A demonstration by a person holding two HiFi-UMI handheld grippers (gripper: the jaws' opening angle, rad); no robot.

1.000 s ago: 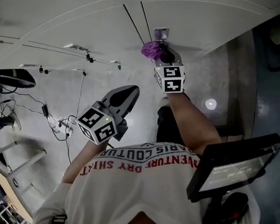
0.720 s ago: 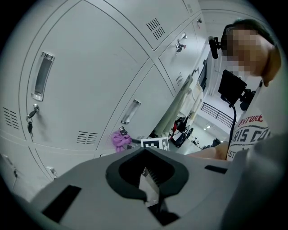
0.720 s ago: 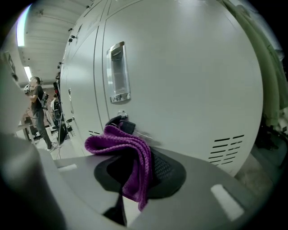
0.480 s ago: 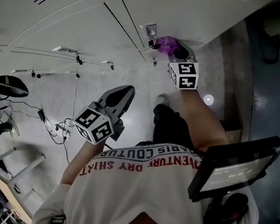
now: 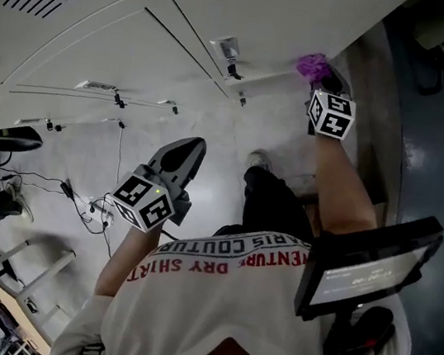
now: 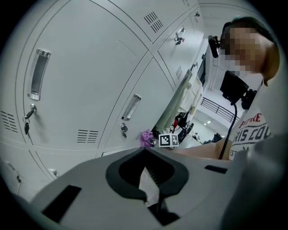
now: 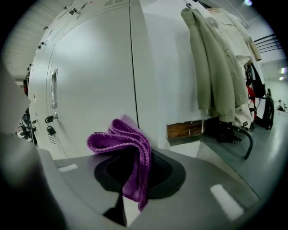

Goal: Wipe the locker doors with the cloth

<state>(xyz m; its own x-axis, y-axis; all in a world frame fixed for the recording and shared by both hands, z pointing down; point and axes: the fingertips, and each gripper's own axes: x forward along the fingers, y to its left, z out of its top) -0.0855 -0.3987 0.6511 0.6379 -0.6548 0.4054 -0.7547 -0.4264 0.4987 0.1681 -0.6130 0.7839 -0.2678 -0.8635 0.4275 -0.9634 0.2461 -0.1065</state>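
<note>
I counted two grippers and one purple cloth (image 7: 123,143). The right gripper (image 5: 320,75) had its jaws clamped on that cloth, which bunched up in folds above the tips and hung down between them. In the head view the cloth sat at the right-hand edge of a lower locker door (image 7: 94,67), beside the bare side panel. I couldn't tell whether it was pressed on the metal or just off it. The left gripper (image 6: 145,152) had its jaws drawn together with nothing between them.

In the left gripper view I made out three door handles (image 6: 38,74), with keys (image 6: 28,117) hanging at two of the locks. The right gripper view showed one handle only, and pale coats (image 7: 216,67) hanging on the locker bank's end wall. One dark screen (image 5: 367,262) stood at the person's chest.

The right arm (image 5: 338,183) was stretched well forward and to the right, reaching the lockers, with the marker cube (image 5: 330,114) facing up at the head camera. The left arm was bent and kept near the body. Its gripper was held well apart from the doors, pointing towards them and a little up.
</note>
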